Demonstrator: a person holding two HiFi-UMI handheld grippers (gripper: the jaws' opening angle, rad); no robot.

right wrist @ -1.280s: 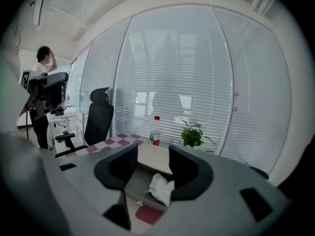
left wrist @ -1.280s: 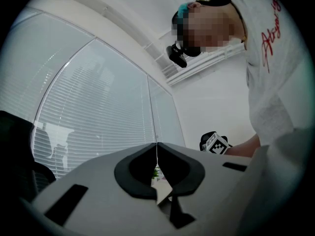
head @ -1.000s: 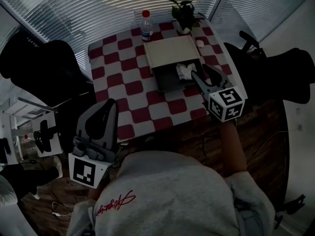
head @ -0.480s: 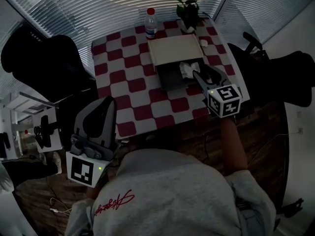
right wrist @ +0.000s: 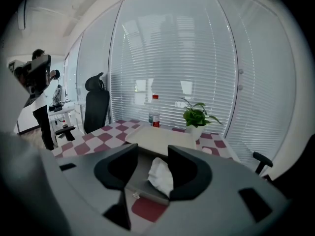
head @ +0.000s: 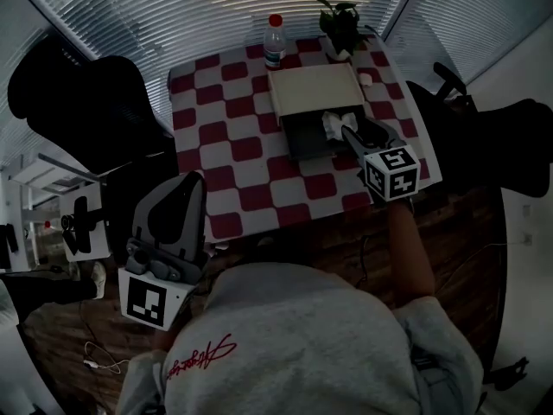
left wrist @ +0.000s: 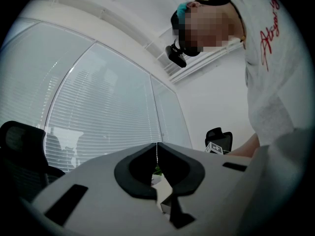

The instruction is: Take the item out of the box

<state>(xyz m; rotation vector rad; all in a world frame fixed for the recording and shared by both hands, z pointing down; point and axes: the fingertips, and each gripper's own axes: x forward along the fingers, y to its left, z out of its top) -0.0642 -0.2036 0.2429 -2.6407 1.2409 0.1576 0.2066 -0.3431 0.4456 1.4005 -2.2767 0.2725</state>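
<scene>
An open box (head: 304,137) with a dark inside lies on the checked table (head: 226,128), its pale lid (head: 313,91) folded back. A crumpled white item (head: 339,124) sits in the box's right part; the right gripper view shows the item (right wrist: 161,177) straight ahead between the jaws. My right gripper (head: 348,134) is open at the box's near right edge, close to the item, with nothing held. My left gripper (head: 184,187) hangs low off the table's near left corner, and its own view shows this left gripper (left wrist: 157,149) shut and empty.
A water bottle (head: 275,41) and a potted plant (head: 340,28) stand at the table's far edge, with a small white object (head: 365,79) right of the lid. Black office chairs (head: 82,102) flank the table. A person (right wrist: 34,82) stands far left.
My right gripper has edged forward over the box's near edge toward the white item. The head view has shifted a little. My left gripper has stayed where it was.
</scene>
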